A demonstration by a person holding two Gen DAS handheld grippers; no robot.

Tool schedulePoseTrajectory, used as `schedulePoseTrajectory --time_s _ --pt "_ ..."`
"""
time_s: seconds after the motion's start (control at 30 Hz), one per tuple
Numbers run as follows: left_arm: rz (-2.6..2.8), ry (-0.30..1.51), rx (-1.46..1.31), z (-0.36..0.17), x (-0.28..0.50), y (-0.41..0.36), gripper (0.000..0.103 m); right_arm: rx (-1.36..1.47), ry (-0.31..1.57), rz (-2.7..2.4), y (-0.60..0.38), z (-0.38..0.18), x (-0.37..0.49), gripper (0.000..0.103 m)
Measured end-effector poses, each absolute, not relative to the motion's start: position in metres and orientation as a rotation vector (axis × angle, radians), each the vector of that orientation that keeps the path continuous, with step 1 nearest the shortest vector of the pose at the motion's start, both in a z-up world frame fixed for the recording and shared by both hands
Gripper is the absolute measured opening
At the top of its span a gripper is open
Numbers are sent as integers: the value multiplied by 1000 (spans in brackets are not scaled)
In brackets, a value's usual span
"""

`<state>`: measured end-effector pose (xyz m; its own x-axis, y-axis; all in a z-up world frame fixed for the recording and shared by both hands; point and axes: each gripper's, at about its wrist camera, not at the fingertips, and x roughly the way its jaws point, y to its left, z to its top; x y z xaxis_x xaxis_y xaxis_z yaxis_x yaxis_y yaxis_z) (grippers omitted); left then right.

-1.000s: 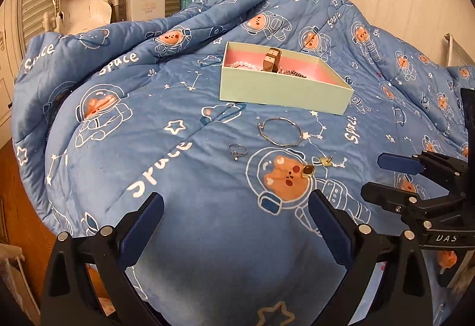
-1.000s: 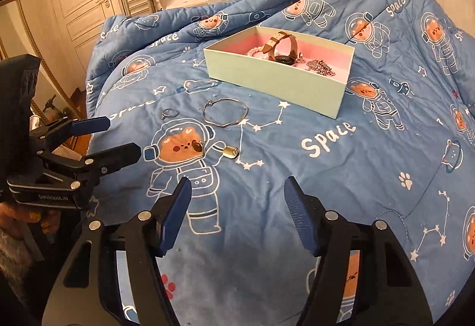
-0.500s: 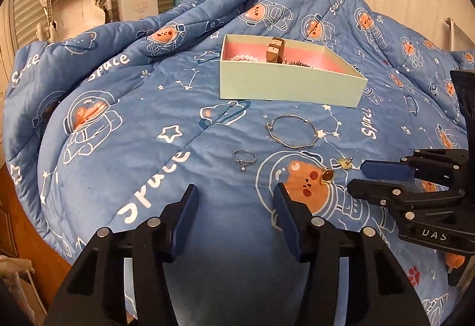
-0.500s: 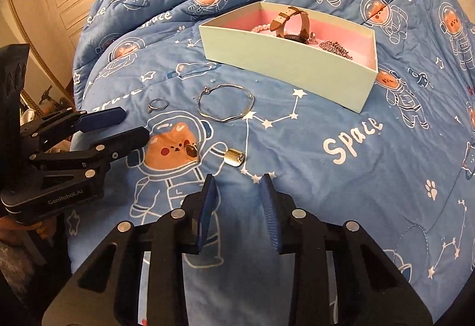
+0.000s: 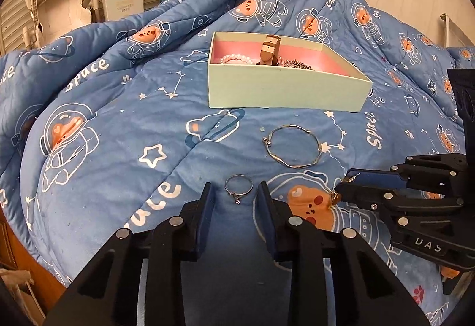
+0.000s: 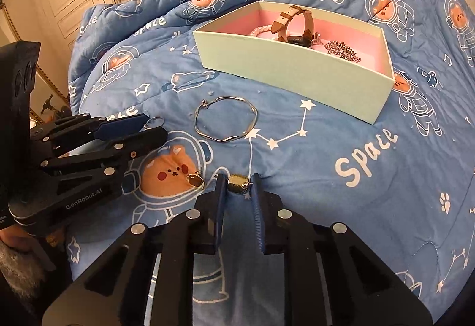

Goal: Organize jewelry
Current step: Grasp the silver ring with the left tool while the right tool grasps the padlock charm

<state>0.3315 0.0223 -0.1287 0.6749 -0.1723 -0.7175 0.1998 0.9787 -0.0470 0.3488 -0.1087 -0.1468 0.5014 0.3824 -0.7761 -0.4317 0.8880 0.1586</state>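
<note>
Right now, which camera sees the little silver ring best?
The left wrist view: the ring lies whole between the left hand-held gripper fingers. In the right wrist view it peeks out beside that gripper.

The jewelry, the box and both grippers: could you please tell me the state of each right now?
Box: open, holding watch, pearl bracelet, chain.
Bangle: loose on quilt.
Ring: on quilt, between left gripper's fingers.
Gold earring: between right gripper's fingers.
Brown earring: on quilt.
Left gripper: open.
Right gripper: open.

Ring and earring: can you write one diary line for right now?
left gripper: open around ring | right gripper: open around gold earring | bangle: on blanket | box: holds watch
</note>
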Motion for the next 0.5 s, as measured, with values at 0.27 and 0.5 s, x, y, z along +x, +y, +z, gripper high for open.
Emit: schedulePoseTrajectory --time_s 0.27,0.5 --pt "-226 798 42 -126 335 16 18 -35 915 486 -112 -147 346 16" --pt "-230 783 21 -120 323 9 18 -21 909 484 -120 -145 341 15"
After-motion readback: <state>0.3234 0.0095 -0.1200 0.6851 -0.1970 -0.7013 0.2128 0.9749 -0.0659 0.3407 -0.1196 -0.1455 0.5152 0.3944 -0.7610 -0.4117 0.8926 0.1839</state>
